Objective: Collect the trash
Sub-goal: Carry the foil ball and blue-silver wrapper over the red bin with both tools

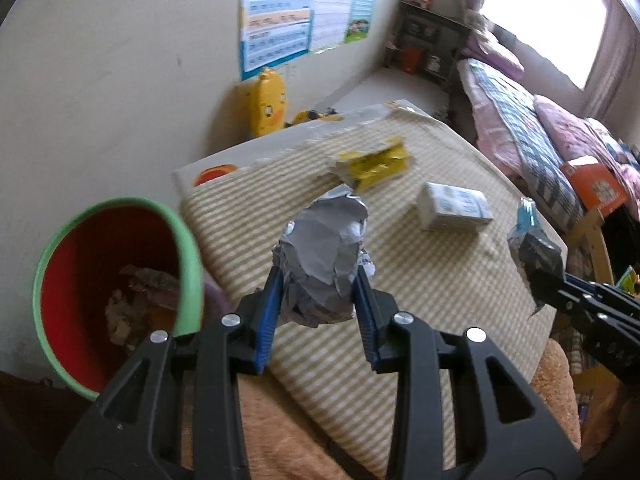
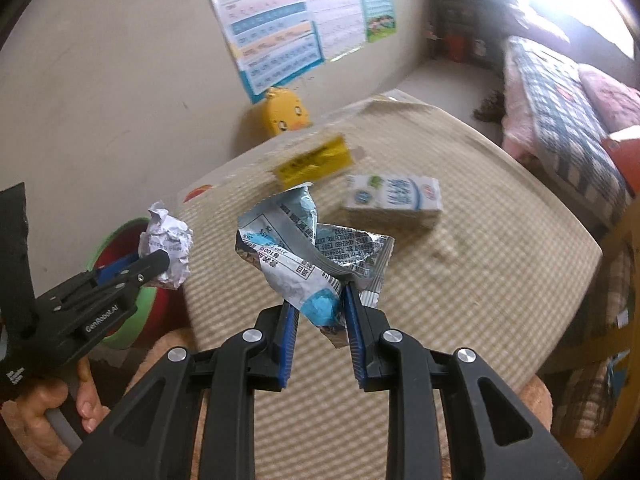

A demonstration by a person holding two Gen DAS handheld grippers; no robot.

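Your left hand-held gripper is matt black plastic with blue ribbed pads and shiny metal rivets. It holds a paper ball, crumpled and dull grey. The wrapper in your right hand-held gripper is glossy printed film, creased. The worktop has a woven checked cloth, matt. The bin is smooth plastic.

The white lettering "GenRobot.AI" is showing on the side of the black plastic left gripper in the right wrist view — the clearest text in either view. The crumpled silver-and-blue foil wrapper is carrying a printed table with figures such as "100", "15%" and "7%", though its characters are sitting upside down and creased. The white-and-blue milk carton near the middle of the checked beige mat is bearing blurred print — unreadable. The wall posters are too blurred to read.
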